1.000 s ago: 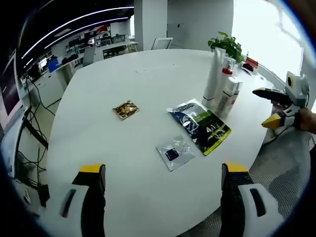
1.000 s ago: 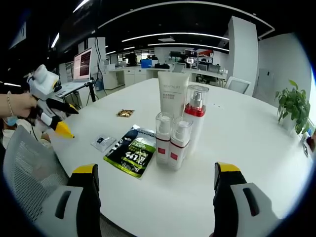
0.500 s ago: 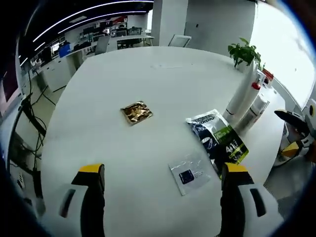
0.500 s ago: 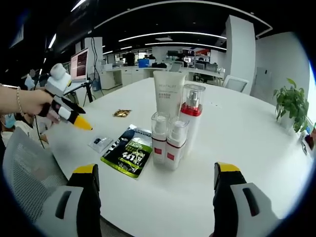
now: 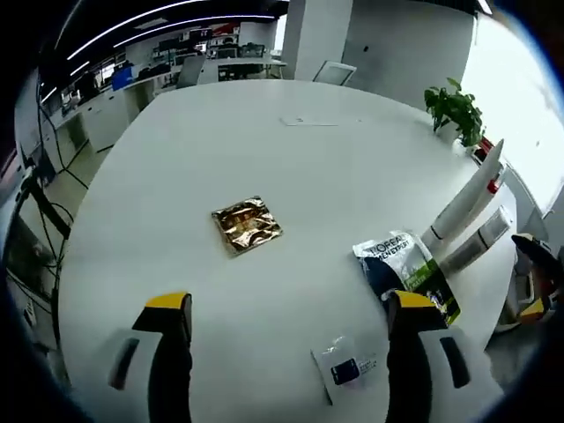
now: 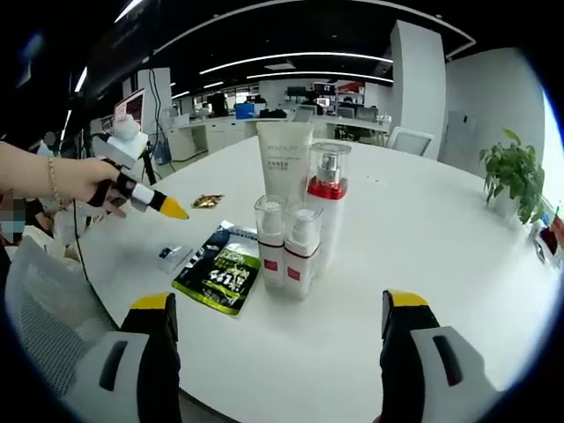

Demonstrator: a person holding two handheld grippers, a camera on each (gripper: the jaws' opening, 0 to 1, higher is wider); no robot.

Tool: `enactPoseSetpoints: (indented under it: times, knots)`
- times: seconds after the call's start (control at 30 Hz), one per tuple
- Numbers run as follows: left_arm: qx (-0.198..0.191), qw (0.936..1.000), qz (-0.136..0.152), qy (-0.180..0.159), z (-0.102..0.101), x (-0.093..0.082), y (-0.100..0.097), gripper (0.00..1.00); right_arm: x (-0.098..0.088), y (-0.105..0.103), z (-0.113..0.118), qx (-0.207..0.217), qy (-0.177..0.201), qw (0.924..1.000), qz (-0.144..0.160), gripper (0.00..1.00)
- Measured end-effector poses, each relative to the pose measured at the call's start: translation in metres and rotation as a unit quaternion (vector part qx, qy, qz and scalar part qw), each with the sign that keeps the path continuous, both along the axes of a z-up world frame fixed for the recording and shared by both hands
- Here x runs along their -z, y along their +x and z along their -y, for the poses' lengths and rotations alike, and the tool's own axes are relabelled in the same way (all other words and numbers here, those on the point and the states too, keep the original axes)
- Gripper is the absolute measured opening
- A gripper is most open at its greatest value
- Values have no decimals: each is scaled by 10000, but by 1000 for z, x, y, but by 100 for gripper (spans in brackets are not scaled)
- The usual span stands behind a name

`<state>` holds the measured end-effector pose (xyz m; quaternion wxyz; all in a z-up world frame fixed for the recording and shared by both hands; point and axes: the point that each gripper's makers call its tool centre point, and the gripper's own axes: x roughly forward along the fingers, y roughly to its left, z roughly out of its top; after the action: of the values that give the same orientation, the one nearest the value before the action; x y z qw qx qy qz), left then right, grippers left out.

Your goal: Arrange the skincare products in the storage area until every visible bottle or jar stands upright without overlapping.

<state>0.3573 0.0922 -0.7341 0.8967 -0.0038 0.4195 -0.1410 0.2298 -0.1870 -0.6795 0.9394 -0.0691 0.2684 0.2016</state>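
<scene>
- on the white round counter (image 5: 176, 167), in the left gripper view, lie a crinkled gold foil sachet (image 5: 246, 224), a dark and green printed pouch (image 5: 407, 273) and a small clear sachet (image 5: 346, 369) with a dark square inside.
- the left gripper (image 5: 286, 348) hangs above the counter with its jaws wide apart and nothing between them.
- at the right edge of this view the white tube (image 5: 465, 202) and the bottles lean because of the lens; a potted plant (image 5: 456, 107) is beyond them.
- over the counter edge, in the right gripper view, the right gripper (image 6: 275, 348) has its jaws also wide open and empty.
- the skincare products stand upright in a tight group: the white tube (image 6: 284, 163) on its cap at the back, a tall clear pump bottle (image 6: 327, 207) with a red band, and two small spray bottles (image 6: 285, 247) in front, touching each other.
- the pouch (image 6: 220, 273) lies flat just beside the small bottles, the clear sachet (image 6: 174, 257) near it.
- the left gripper (image 6: 150, 198), held by a hand (image 6: 84, 181), comes in from the left with yellow tips.
- i judge the small bottles light, hard and smooth, easy to tip; better to take them low on the body, not on the clear cap.
- the tube looks soft and would give under pressure; the flat packs are thin, slippery and must be picked at an edge.
</scene>
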Motion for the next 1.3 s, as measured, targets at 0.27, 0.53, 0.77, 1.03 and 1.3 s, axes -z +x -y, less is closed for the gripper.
enactPoseSetpoints:
  times: [0.27, 0.53, 0.77, 1.03, 1.3]
  knots:
    - [-158, 9997, 133, 95, -5, 2, 24, 83, 4, -1, 2, 63, -11, 9999, -81, 95]
    - [-423, 9987, 190, 189, -8, 8, 45, 74, 6, 0, 3, 88, -40, 9999, -135, 95]
    - [-578, 9977, 176, 302, -7, 13, 55, 71, 7, -1, 4, 77, -81, 9998, -140, 95]
    - [-605, 9971, 120, 440, -9, 22, 69, 62, 7, -1, 3, 84, -63, 9998, -164, 95]
    - [-767, 9951, -25, 620, -14, 31, 74, 61, 6, -2, 3, 106, -51, 9997, -204, 95]
